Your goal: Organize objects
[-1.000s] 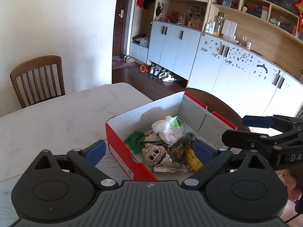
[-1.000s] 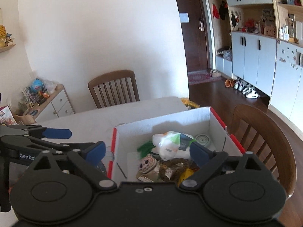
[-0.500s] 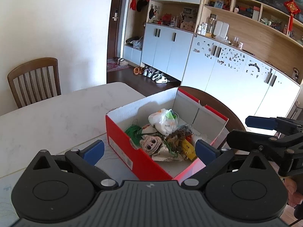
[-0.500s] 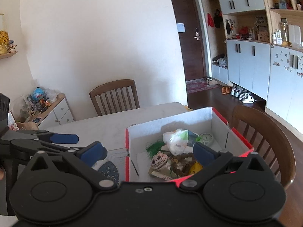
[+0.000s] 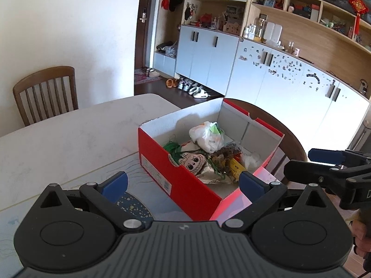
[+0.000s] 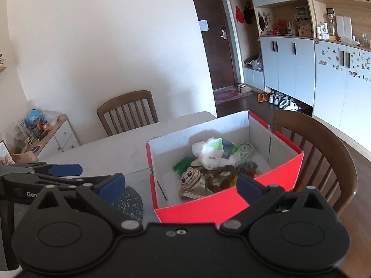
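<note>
Both my left gripper and right gripper hung open and empty; centre-frame, the red box needed a steep, slow entry.

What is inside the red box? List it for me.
Inside the red box: a white plastic bag, a doll head, green strands, a tape roll and a brownish tangle. Whatever lies under the pile is covered.
</note>
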